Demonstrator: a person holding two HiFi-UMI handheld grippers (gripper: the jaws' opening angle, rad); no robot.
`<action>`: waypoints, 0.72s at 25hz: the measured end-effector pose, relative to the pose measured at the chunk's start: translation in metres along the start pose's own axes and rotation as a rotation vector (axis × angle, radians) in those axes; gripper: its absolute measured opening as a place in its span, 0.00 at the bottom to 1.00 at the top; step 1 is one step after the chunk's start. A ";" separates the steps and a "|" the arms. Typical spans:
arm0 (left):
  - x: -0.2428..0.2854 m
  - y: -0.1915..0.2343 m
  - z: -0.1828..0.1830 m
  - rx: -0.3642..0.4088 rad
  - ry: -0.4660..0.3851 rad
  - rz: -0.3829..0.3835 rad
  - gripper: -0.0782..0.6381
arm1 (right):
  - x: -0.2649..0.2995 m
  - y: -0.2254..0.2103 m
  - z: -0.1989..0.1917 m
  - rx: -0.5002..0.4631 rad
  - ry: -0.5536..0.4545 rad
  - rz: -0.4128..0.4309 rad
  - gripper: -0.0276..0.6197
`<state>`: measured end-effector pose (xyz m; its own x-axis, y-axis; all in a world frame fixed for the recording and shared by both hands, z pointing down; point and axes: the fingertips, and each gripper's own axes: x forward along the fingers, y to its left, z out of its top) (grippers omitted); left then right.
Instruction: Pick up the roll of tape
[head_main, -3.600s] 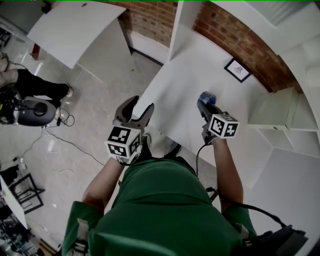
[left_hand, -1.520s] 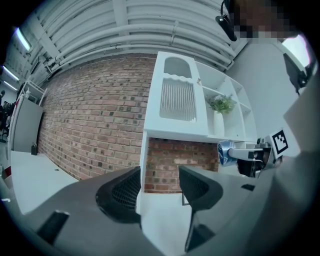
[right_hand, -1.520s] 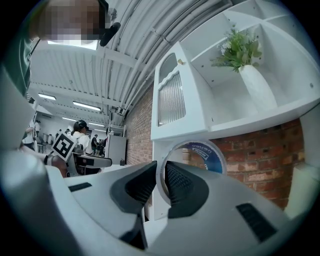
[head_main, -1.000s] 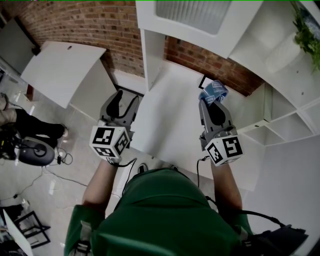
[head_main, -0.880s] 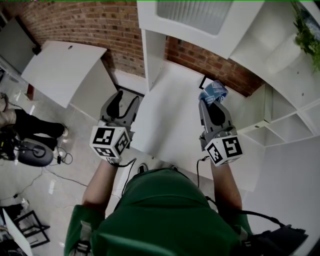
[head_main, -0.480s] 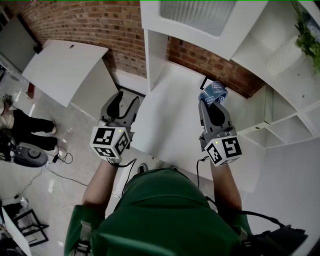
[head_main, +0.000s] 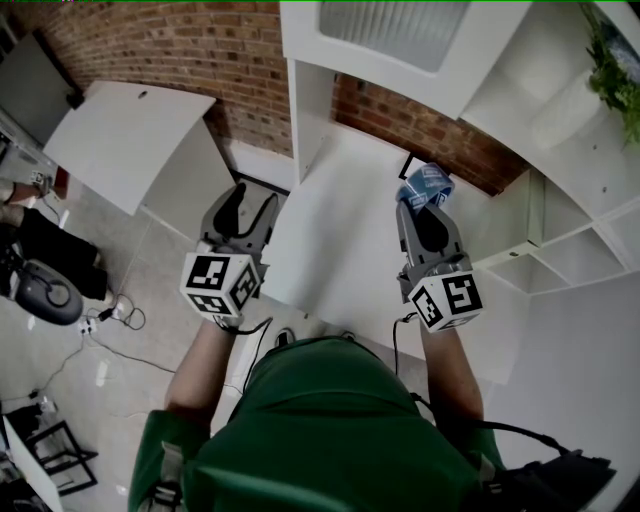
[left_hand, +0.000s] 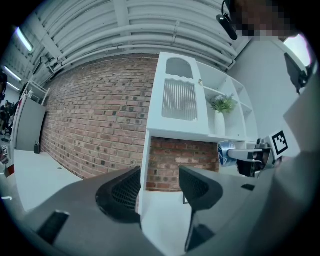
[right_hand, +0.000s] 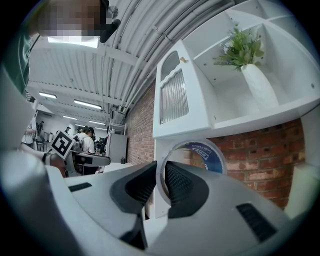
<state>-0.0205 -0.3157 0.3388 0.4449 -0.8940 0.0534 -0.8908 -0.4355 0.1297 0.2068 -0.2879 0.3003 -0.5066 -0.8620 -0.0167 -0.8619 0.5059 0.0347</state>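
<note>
My right gripper (head_main: 424, 200) is shut on the roll of tape (head_main: 426, 184), a clear roll with a blue printed core. It holds the roll in the air above the white table (head_main: 340, 240). In the right gripper view the tape (right_hand: 210, 155) stands on edge with its wall pinched between the two black jaws of the right gripper (right_hand: 161, 182). My left gripper (head_main: 247, 203) hovers level off the table's left edge, jaws open and nothing between them. The left gripper view shows the left gripper (left_hand: 160, 192) with a wide gap, and the tape (left_hand: 226, 153) far to the right.
A white shelf unit (head_main: 560, 120) stands at the table's back and right, with a white vase of greenery (head_main: 575, 95). A small framed picture (head_main: 408, 164) leans at the brick wall (head_main: 170, 50). A second white table (head_main: 125, 135) is at left. Cables (head_main: 110, 315) lie on the floor.
Both grippers have kept still over the last second, the tape still held up. Before that the right gripper lifted the roll off the table. A seated person at far left has shifted.
</note>
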 end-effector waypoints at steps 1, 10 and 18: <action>-0.001 0.000 0.000 -0.001 0.000 -0.001 0.46 | 0.000 0.000 0.001 -0.001 0.000 -0.001 0.14; -0.007 0.004 0.002 -0.007 0.001 -0.012 0.46 | -0.003 0.011 0.004 -0.004 0.006 -0.010 0.14; -0.012 0.011 0.002 -0.014 -0.003 -0.025 0.46 | -0.002 0.020 0.005 -0.013 0.011 -0.022 0.14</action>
<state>-0.0353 -0.3098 0.3380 0.4664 -0.8833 0.0475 -0.8781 -0.4559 0.1450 0.1905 -0.2757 0.2960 -0.4874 -0.8732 -0.0069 -0.8724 0.4866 0.0473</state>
